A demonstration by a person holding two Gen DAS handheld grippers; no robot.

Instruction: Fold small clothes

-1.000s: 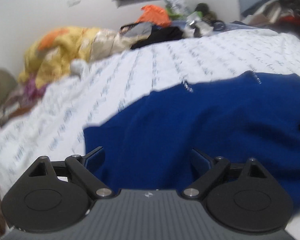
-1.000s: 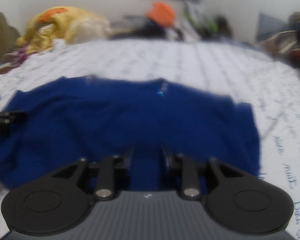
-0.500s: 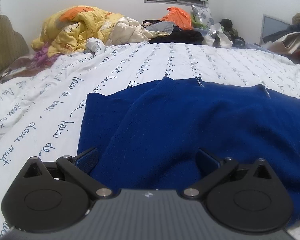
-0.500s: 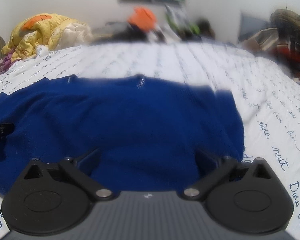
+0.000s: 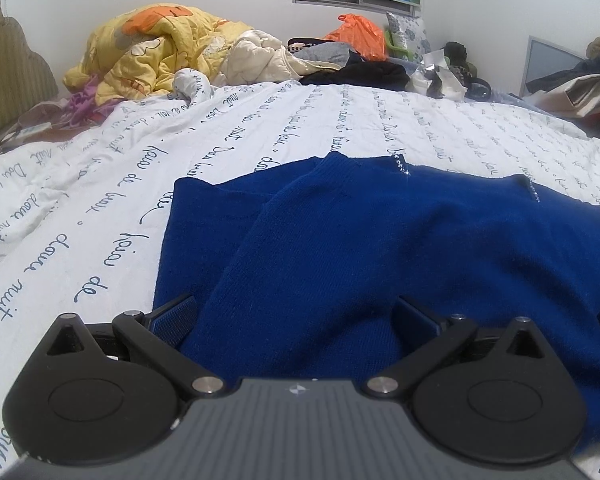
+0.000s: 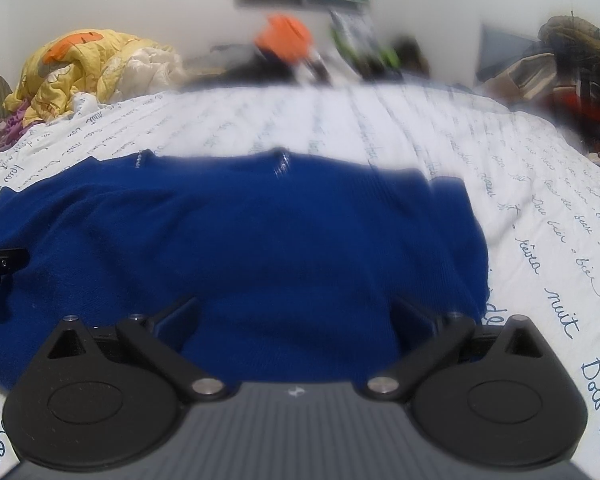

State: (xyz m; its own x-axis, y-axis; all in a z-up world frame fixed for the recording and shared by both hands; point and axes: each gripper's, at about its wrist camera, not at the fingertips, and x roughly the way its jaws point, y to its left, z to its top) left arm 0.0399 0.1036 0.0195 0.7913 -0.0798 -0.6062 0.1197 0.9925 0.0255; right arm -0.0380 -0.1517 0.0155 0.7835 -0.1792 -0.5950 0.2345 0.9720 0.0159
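A dark blue knit sweater (image 5: pixel 380 248) lies on the white bed cover, its near part folded over so a fold edge runs diagonally on its left side. Small sparkly trim marks its far edge (image 5: pixel 401 166). My left gripper (image 5: pixel 296 316) hovers low over the sweater's near left part, open, with cloth under the gap but not pinched. In the right wrist view the same sweater (image 6: pixel 260 232) fills the middle. My right gripper (image 6: pixel 296 316) stands open over its near right part, holding nothing. A piece of the left gripper (image 6: pixel 0 266) shows at that view's left edge.
The white cover with blue handwriting (image 5: pixel 100 208) spreads around the sweater. A yellow quilt heap (image 5: pixel 160 52), an orange bag (image 5: pixel 356 36) and dark clothes (image 5: pixel 360 74) line the far side. A padded headboard (image 5: pixel 12 72) is at left, and piled clutter (image 6: pixel 560 68) at right.
The right gripper's jaws went from nearly shut on the sweater's cloth to wide open, letting it go. The left gripper opened a little wider and its view rolled level.
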